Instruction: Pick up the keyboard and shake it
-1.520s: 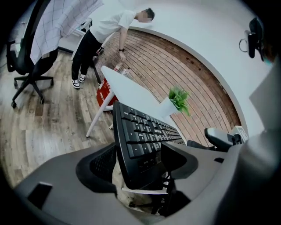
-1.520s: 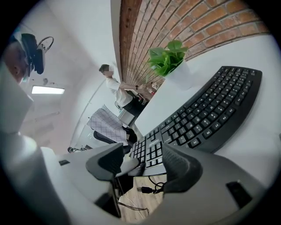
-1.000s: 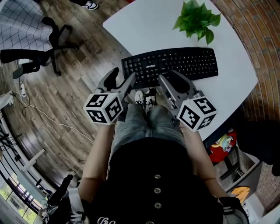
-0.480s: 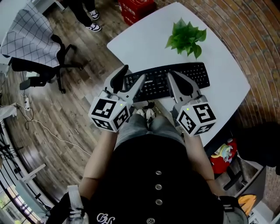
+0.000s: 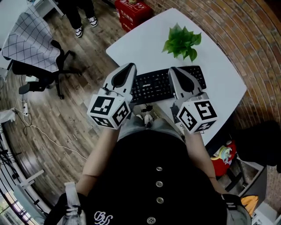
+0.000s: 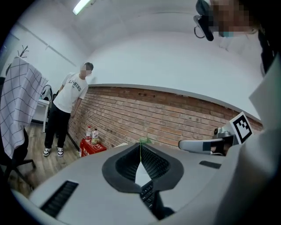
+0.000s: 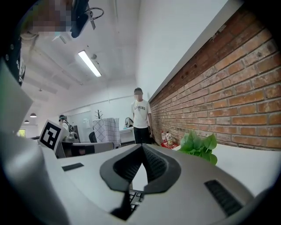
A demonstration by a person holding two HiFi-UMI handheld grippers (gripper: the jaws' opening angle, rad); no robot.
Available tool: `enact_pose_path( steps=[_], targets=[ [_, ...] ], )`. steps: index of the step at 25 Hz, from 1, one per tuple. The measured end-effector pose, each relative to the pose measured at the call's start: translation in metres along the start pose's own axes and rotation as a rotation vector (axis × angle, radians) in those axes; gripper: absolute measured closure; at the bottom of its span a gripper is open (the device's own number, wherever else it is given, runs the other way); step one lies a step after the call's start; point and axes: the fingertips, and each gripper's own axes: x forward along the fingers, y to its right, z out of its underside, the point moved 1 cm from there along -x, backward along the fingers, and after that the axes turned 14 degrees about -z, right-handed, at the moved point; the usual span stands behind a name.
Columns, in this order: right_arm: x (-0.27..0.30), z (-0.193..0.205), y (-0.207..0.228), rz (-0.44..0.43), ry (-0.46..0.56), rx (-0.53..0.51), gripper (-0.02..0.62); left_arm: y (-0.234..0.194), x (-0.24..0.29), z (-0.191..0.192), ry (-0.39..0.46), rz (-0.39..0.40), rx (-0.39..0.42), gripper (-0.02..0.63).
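The black keyboard lies flat on the white table, near its front edge. My left gripper hovers over the keyboard's left end and my right gripper over its right part. Both point level across the table, fingertips touching, nothing between them. In the left gripper view the shut jaws of the left gripper meet, with a few keys of the keyboard showing below. The right gripper looks the same, with the keyboard beneath it.
A potted green plant stands behind the keyboard. A brick wall runs along the table's far side. A person stands by a red crate beyond the table. An office chair is at the left.
Both grippers were open with the keyboard's near edge between their jaws. Now they are shut and lifted level above the keyboard, which stays on the table.
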Motion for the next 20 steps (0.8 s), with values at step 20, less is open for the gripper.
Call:
enact_pose_path(
  steps=[20],
  targets=[
    [-0.004,0.008,0.003,-0.074,-0.189,-0.152,0.569,0.003,0.002,0.026,-0.097,0.009,-0.073,0.589]
  ],
)
